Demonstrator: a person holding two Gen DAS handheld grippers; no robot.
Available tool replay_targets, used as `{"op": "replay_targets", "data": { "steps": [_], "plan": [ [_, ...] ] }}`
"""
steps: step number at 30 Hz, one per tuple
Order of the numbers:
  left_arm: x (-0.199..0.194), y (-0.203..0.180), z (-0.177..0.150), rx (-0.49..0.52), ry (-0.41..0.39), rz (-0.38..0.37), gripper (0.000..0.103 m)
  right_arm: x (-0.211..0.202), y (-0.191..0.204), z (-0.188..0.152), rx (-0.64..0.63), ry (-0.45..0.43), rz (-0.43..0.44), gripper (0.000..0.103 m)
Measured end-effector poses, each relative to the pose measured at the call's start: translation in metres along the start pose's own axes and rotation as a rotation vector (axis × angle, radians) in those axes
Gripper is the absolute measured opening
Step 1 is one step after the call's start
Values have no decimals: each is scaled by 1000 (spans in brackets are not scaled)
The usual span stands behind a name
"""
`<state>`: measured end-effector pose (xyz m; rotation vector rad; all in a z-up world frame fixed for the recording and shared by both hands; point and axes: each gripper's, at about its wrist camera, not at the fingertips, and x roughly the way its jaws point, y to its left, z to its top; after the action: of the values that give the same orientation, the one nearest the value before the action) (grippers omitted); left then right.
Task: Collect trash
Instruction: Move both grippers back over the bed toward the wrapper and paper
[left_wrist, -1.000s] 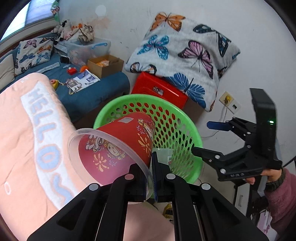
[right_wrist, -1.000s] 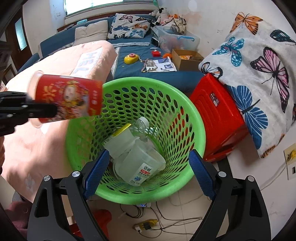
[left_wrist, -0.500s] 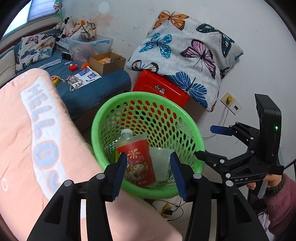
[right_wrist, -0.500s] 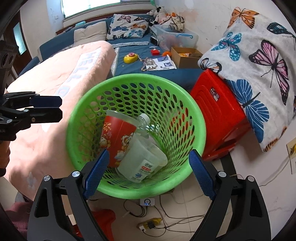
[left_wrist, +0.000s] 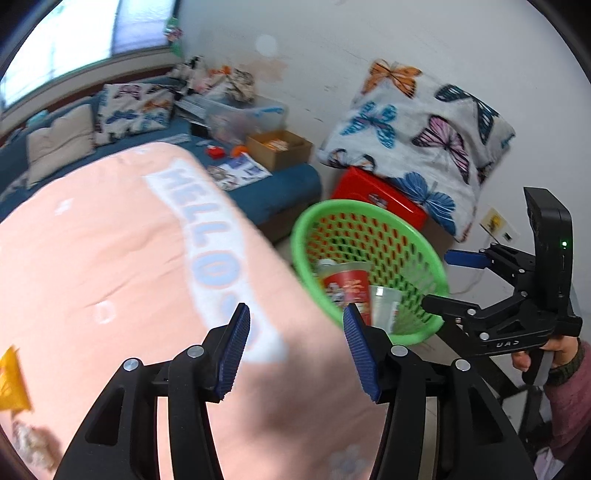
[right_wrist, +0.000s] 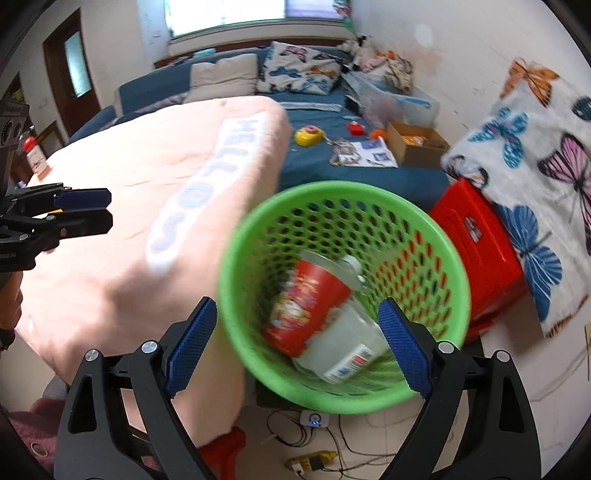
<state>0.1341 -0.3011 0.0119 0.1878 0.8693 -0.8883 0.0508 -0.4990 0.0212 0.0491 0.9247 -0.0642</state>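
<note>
Left gripper (left_wrist: 295, 350) over pink blanket (left_wrist: 110, 258), jaws opening, nothing between them, green basket (right_wrist: 236, 258) beside the blanket, red cup (right_wrist: 306, 302) and clear bottle (right_wrist: 343, 343) lying inside, right gripper (right_wrist: 295, 347) spread wide, empty, above basket rim.

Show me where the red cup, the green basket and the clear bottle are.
red cup (right_wrist: 310, 299), right wrist view, printed side.
green basket (right_wrist: 332, 192), right wrist view, far rim.
clear bottle (right_wrist: 347, 343), right wrist view, body above label.

Green basket (right_wrist: 369, 195) centre frame; red cup (right_wrist: 308, 306) and clear bottle (right_wrist: 343, 339) inside. Right gripper (right_wrist: 295, 347) spread wide, empty, lower frame.
</note>
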Motion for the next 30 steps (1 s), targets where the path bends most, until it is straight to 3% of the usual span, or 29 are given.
{"op": "replay_targets", "data": {
  "steps": [15,30],
  "plan": [
    [-107,128,-75,-250,-99,238,53,25,121,37,-165,-22,183,90],
    [-185,225,-153,-502,-170,369,53,64,263,55,-320,20,376,90]
  ]
}}
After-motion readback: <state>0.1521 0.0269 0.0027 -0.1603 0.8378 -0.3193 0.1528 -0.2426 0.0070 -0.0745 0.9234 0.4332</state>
